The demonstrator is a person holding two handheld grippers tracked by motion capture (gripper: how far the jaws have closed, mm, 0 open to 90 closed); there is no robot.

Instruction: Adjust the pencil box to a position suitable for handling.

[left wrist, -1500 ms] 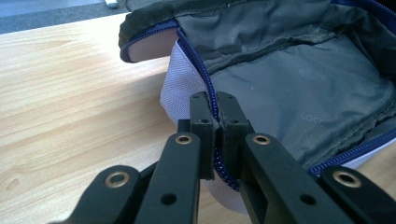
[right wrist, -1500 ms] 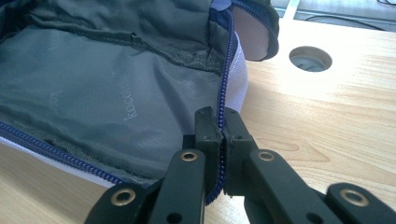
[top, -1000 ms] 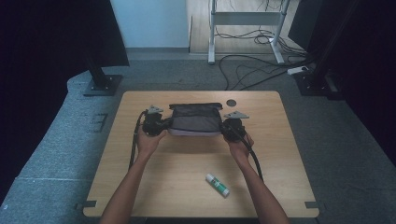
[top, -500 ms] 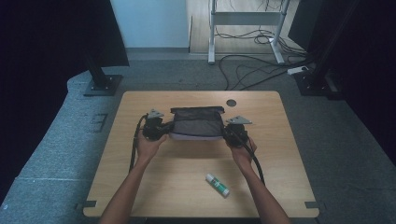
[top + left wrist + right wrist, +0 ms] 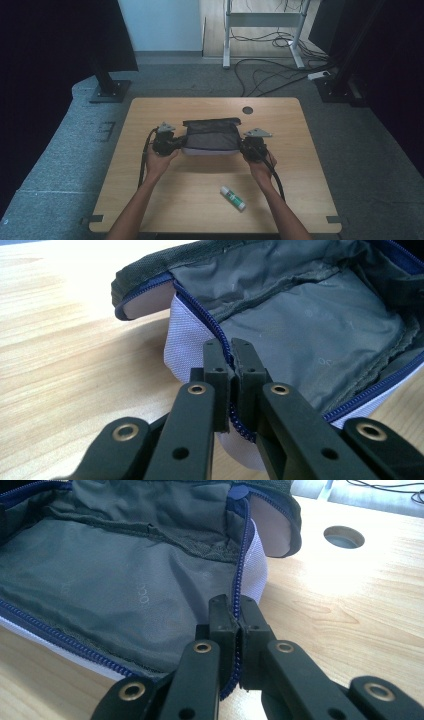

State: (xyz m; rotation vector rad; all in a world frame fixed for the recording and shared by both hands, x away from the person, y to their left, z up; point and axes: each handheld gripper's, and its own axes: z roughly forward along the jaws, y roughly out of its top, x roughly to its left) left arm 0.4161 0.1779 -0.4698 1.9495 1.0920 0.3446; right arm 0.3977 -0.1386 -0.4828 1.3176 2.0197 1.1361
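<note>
An unzipped pouch (image 5: 210, 137) with a grey lining, a white outer side and a blue zipper lies in the middle of the wooden table (image 5: 150, 115). My left gripper (image 5: 177, 143) is shut on the pouch's left edge. In the left gripper view the jaws pinch the zipper rim (image 5: 231, 422) of the pouch (image 5: 300, 335). My right gripper (image 5: 243, 146) is shut on the right edge. In the right gripper view its jaws clamp the blue zipper rim (image 5: 239, 610) of the pouch (image 5: 125, 580). The pouch is held spread between both grippers, its mouth gaping.
A white glue stick (image 5: 233, 197) with a green label lies on the table near its front edge, between the forearms. A round cable hole (image 5: 247, 110) sits at the back of the table (image 5: 350, 595). Cables and stand bases are on the floor beyond.
The right gripper has shifted slightly outward to the right with the pouch edge, stretching the pouch a little wider. The left gripper has stayed put.
</note>
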